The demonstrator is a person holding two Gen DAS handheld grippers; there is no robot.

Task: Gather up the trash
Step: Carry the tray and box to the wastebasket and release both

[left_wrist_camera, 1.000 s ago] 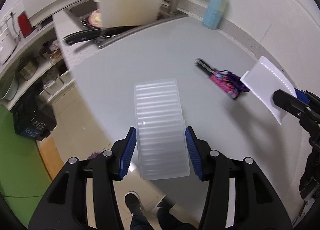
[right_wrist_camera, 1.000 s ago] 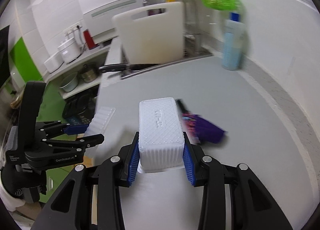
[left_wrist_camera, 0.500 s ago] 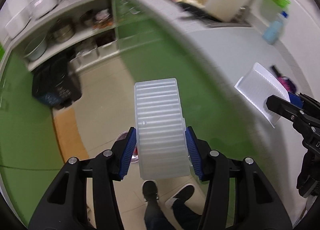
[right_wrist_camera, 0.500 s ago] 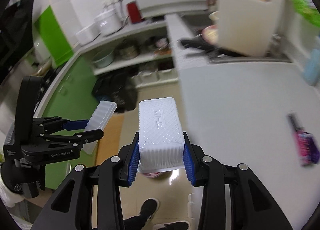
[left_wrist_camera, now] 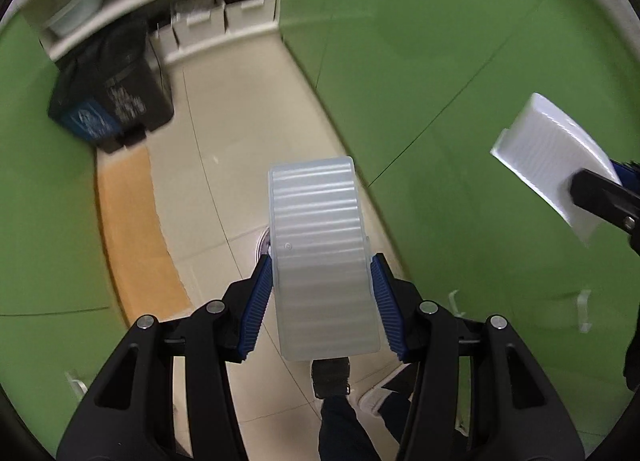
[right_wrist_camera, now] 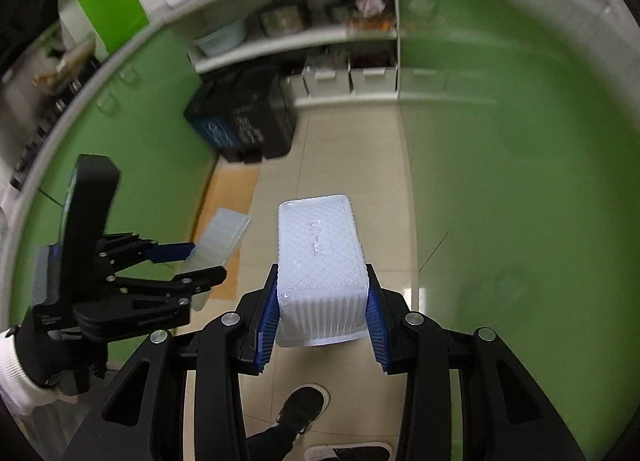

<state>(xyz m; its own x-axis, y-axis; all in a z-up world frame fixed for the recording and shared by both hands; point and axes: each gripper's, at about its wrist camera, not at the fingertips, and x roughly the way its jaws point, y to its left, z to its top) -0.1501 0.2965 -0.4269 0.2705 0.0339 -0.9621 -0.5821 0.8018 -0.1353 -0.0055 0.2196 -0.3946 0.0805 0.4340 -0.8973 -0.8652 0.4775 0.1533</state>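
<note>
My left gripper (left_wrist_camera: 322, 285) is shut on a translucent ribbed plastic lid (left_wrist_camera: 320, 245), held between its blue pads above the tiled floor. My right gripper (right_wrist_camera: 322, 301) is shut on a white plastic box (right_wrist_camera: 320, 253) with a diamond pattern, bottom side facing the camera. In the left wrist view the white box (left_wrist_camera: 552, 165) shows at the right edge. In the right wrist view the lid (right_wrist_camera: 220, 241) and the left gripper (right_wrist_camera: 188, 261) show at the left. A black trash bin (right_wrist_camera: 244, 117) (left_wrist_camera: 108, 97) stands on the floor ahead, by the shelves.
Green cabinet fronts (left_wrist_camera: 460, 61) line both sides of a narrow tiled aisle (right_wrist_camera: 352, 165). Open shelves (right_wrist_camera: 296, 37) with pots and white storage boxes stand at the far end. A brown mat (left_wrist_camera: 136, 229) lies on the floor. A person's shoes (right_wrist_camera: 300, 409) are below the grippers.
Both grippers have swung away from the grey counter and sunk toward the floor, still holding the lid and the box. The counter has left the views; the aisle and the bin now fill them.
</note>
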